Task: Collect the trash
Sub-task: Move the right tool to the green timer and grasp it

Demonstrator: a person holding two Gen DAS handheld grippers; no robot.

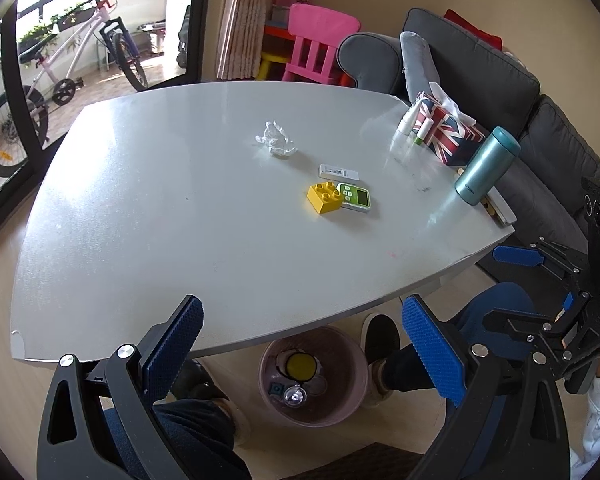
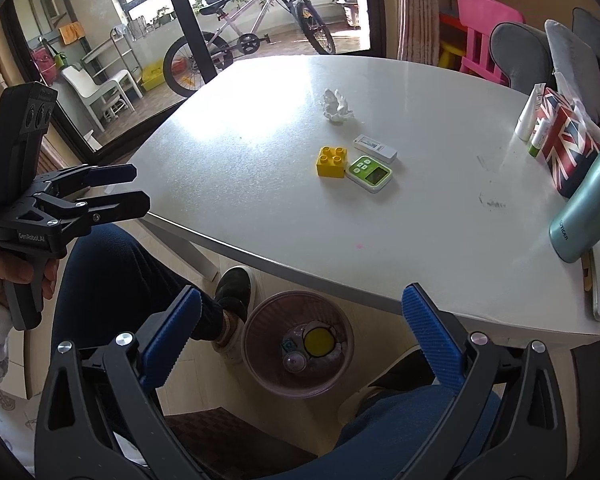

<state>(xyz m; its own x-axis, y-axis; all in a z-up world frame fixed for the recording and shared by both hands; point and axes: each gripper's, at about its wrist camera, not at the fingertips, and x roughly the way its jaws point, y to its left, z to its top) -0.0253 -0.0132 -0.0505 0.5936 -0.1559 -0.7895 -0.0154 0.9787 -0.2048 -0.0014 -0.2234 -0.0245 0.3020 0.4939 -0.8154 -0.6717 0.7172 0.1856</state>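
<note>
A: Where's the trash?
B: On the pale grey desk [image 1: 180,240], far side: 1 crumpled white tissue [image 1: 275,141]. The round pink bin [image 2: 260,364] sits on the floor, near.
A: Claws?
B: Left claw [image 1: 300,348] and right claw [image 2: 300,340] both spread, empty.

On my table [image 1: 140,208]: crumpled tissue [image 1: 275,140] behind brick [image 1: 324,197] and timer [image 1: 354,198]. Bin [image 1: 314,380] below, between my feet.
</note>
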